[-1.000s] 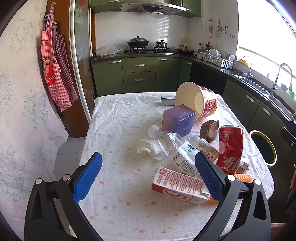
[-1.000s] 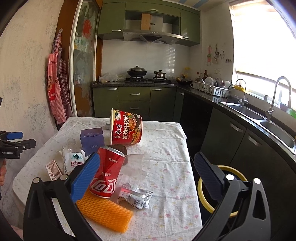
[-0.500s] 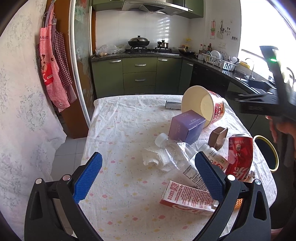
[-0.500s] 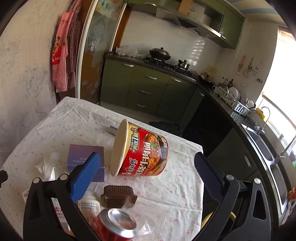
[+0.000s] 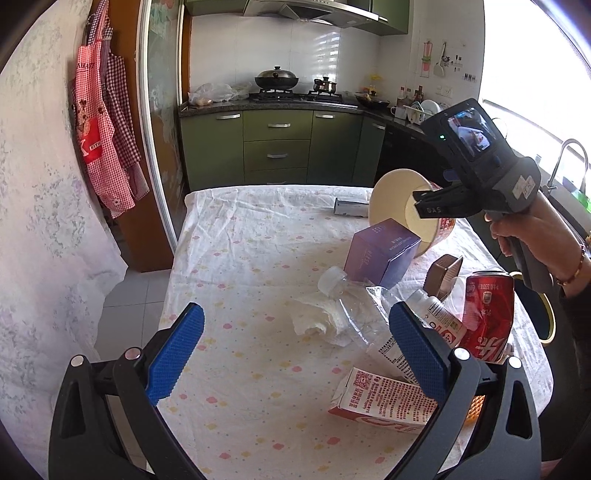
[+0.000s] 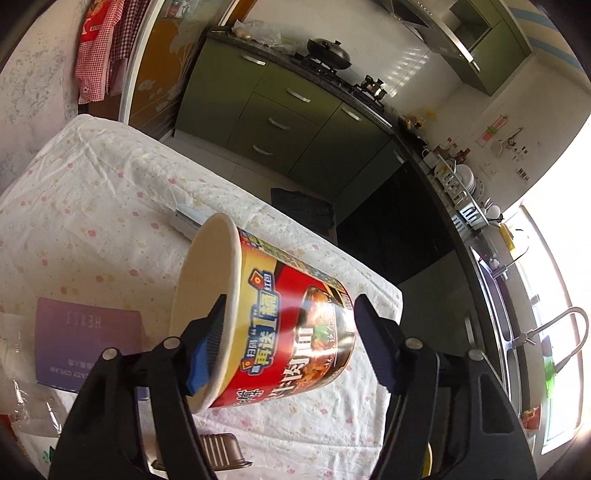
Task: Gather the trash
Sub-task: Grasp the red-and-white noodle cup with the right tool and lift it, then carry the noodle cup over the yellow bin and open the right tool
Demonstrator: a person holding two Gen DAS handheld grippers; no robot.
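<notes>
Box (image 5: 382, 252) before cup (image 5: 391, 199) — on table (image 5: 258, 236)

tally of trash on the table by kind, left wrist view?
Paper noodle cups: 1, red with cream inside
Cardboard boxes: 1, purple
Drink cans: 1, red
Clear plastic bottles: 1, crushed
Milk cartons: 1, red and white
Tissues: 1, white and crumpled
Small brown plastic trays: 1
Total: 7

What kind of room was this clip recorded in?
A home kitchen, most likely. Green cabinets run under a counter with a gas stove and lidded wok, a range hood hangs above, and a sink faucet stands by the window. Litter covers a cloth-covered table.
</notes>
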